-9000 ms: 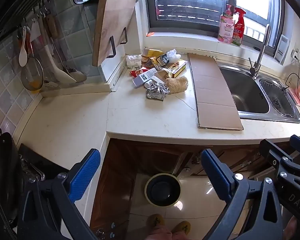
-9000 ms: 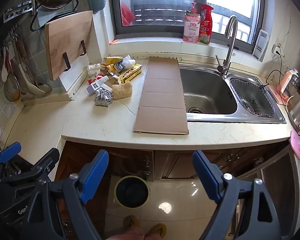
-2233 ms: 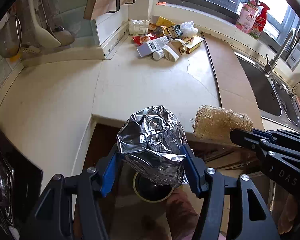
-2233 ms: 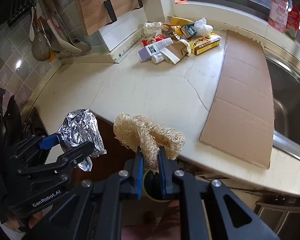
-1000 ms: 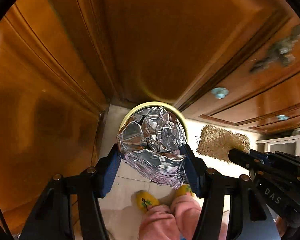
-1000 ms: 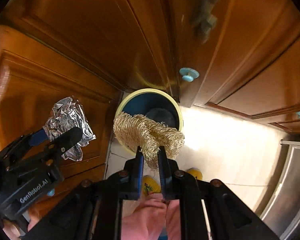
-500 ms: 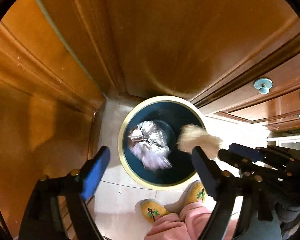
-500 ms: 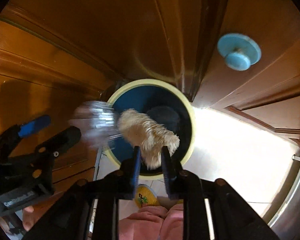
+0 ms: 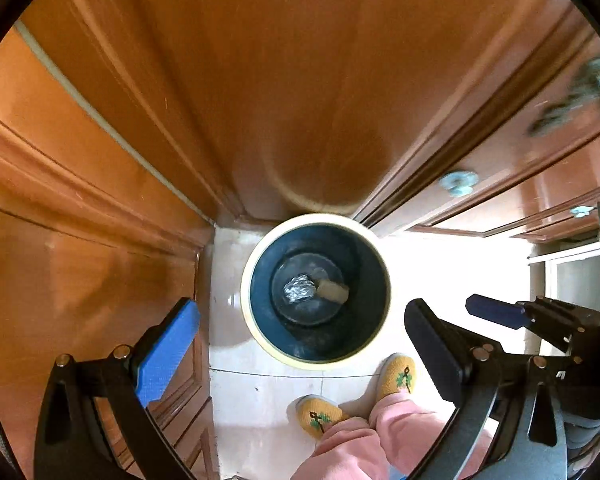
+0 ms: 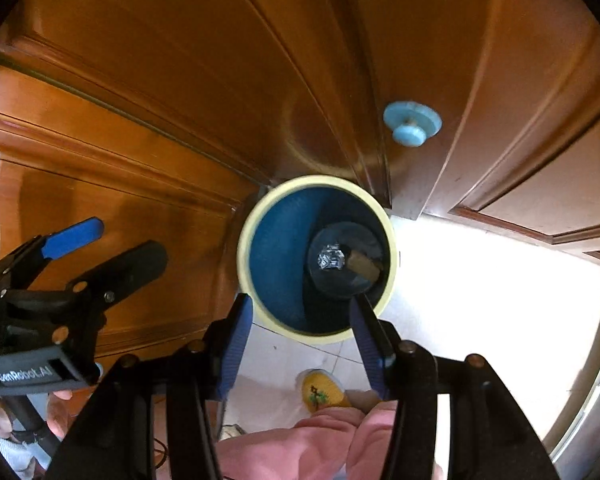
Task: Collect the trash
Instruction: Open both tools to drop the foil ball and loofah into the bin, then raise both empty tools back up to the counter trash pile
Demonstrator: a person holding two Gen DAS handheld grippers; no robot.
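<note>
Blue-padded fingers on my left gripper (image 9: 296, 344) now stand wide apart with nothing between them, and its jaws are opening to their full spread. A second ago they clamped the foil ball; half a second ago it was already tumbling into the bin. My right gripper (image 10: 302, 340) is opening too, its fingers partway apart and bare, where a second ago they pinched the loofah scrubber.

Both pieces now lie at the bottom of the bin (image 9: 247, 280): the foil ball (image 9: 299, 287) on the left, touching the loofah scrubber (image 9: 333, 290) on the right. The right wrist view shows the same pair, foil (image 10: 332, 258) against scrubber (image 10: 363, 266). I judge this drop finished; both grippers are free for the next items, though no worktop shows from here.

Outward, the bin has a cream rim and dark blue inside, and it stands on pale glossy floor tile (image 9: 256, 400), tucked into the corner of orange-brown wooden cabinet doors (image 9: 300, 80). Pale blue knobs (image 10: 412, 122) sit on the doors. Below, I see yellow slippers (image 9: 396, 372) and pink trouser legs (image 9: 352, 448).
</note>
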